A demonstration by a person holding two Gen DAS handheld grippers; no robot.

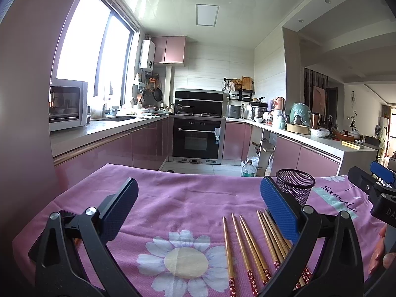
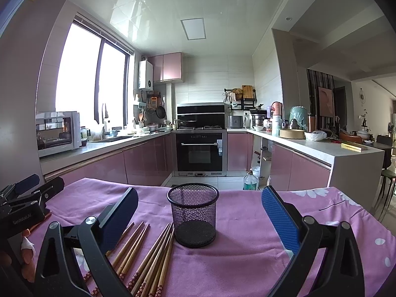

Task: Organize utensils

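Note:
Several wooden chopsticks (image 1: 250, 247) with red flowered ends lie flat on a pink flowered cloth (image 1: 178, 205). A black mesh cup (image 1: 295, 185) stands upright and empty just beyond them. My left gripper (image 1: 198, 210) is open and empty, above the cloth left of the chopsticks. In the right wrist view the mesh cup (image 2: 193, 219) stands between the fingers of my right gripper (image 2: 199, 219), which is open and empty; the chopsticks (image 2: 148, 257) lie to its left. The right gripper also shows at the left view's right edge (image 1: 376, 185).
The cloth-covered table (image 2: 247, 252) ends at a far edge facing a kitchen with pink cabinets (image 2: 148, 158) and a black oven (image 2: 201, 148). A plastic bottle (image 2: 250, 180) stands on the floor beyond. The left gripper (image 2: 27, 198) sits at the left edge.

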